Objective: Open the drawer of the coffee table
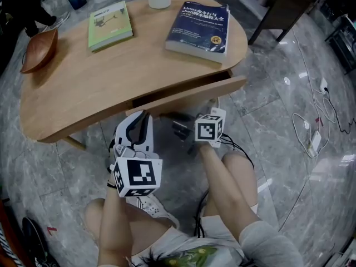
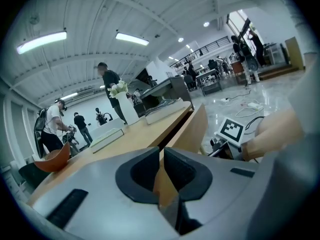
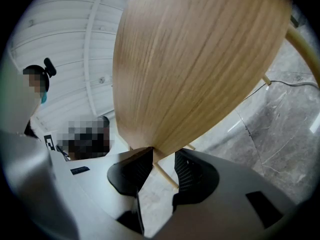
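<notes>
Under the bench's near edge, the right gripper is holding its fingers fairly wide, straddling the lower edge of the drawer front. One finger appears to be touching the wood while the other is standing clear, so nothing is being pinched yet. The straddle is probably setting up a grip for pulling. To the left, the left gripper is hovering with its fingers pressed together and seemingly empty, likely just waiting beside the drawer. The drawer is sitting below the bench top toward the right, already ajar, its right end standing nearer than its left. Farther out, a blue book, a green book and a wooden bowl are resting on top, arguing for a gentle pull.
</notes>
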`<state>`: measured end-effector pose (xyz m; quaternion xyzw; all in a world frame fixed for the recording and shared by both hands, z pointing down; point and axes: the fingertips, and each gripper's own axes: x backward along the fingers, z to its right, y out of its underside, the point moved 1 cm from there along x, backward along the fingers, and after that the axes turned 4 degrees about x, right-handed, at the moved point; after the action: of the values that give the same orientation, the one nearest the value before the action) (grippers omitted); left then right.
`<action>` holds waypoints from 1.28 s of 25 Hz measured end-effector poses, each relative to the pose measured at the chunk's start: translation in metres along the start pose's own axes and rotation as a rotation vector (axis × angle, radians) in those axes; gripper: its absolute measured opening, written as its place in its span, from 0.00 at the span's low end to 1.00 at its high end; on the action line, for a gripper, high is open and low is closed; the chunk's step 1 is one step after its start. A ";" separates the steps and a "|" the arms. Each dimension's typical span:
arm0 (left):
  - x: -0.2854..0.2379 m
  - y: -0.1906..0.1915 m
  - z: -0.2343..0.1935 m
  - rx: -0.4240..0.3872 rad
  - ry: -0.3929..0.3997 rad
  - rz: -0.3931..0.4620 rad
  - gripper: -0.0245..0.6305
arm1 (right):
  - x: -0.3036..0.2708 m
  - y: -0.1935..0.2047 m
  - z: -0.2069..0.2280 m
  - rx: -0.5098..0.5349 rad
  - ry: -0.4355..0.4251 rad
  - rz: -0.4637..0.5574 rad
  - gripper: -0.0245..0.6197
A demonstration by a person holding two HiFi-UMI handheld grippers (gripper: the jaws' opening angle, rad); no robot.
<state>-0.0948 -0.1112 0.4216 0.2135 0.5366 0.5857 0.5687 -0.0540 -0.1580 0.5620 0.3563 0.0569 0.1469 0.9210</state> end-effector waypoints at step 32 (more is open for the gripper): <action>-0.030 0.036 0.005 -0.326 0.044 -0.253 0.30 | 0.023 0.024 -0.004 0.601 0.220 -0.548 0.23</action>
<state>-0.0983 -0.1276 0.4657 0.0367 0.4698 0.5930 0.6529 -0.0389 -0.1315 0.5755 0.5630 0.2881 -0.0895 0.7694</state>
